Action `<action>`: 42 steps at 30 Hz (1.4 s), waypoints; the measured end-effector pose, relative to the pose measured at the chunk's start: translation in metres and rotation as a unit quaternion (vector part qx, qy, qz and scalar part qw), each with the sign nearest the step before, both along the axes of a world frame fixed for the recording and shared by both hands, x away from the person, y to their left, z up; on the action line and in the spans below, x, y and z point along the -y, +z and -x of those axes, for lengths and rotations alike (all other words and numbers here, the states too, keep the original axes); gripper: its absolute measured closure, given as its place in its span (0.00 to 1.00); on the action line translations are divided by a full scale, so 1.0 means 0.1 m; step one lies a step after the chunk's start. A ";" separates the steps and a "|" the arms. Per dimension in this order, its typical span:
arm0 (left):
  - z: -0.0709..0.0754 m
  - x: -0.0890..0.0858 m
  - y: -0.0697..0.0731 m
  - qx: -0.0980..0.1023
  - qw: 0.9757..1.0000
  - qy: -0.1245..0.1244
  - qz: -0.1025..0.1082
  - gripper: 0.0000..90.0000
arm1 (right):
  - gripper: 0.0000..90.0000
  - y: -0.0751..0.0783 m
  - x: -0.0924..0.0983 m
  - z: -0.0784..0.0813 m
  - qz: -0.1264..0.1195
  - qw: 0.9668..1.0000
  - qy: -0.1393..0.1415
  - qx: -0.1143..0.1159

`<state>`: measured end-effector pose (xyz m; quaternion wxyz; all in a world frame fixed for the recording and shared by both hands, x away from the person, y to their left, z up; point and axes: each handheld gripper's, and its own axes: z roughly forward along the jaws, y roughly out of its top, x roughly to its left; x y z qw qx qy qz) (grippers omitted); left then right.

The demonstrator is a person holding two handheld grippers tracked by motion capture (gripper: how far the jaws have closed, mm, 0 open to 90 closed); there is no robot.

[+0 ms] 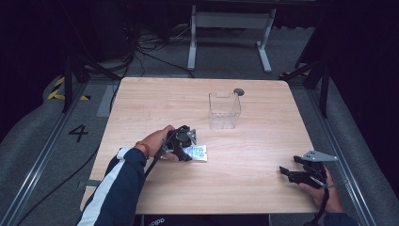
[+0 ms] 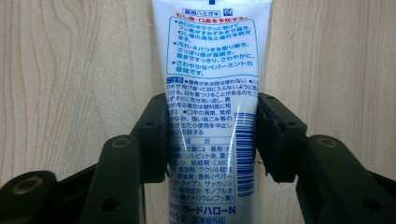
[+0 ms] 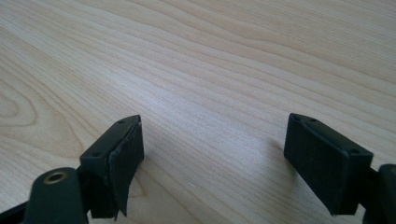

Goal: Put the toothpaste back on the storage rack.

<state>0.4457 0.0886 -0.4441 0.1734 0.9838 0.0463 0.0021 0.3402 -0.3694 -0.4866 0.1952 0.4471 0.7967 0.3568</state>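
Observation:
A white toothpaste tube with blue print lies flat on the wooden table, left of centre. My left gripper points down over it, and both black pads press against the tube's two long edges. In the high view a hand holds this gripper over the tube's left end. My right gripper rests low near the table's front right corner. Its jaws stand wide apart with only bare wood between them.
A clear, empty plastic box stands upright behind the tube, right of the table's middle. A small grey disc lies just beyond it near the far edge. Dark floor with cables and metal frames surrounds the table.

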 end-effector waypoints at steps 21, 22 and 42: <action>0.11 -0.28 0.12 0.035 0.995 0.084 0.045 0.73 | 0.23 0.00 0.00 0.00 0.000 1.000 0.000 0.000; 0.12 -0.32 0.13 0.034 0.994 0.090 0.055 0.73 | 0.23 0.00 0.00 0.00 0.000 1.000 0.000 0.000; 0.29 -0.64 0.38 0.083 0.970 0.141 0.181 0.76 | 0.23 0.00 0.00 0.00 0.000 1.000 0.000 0.000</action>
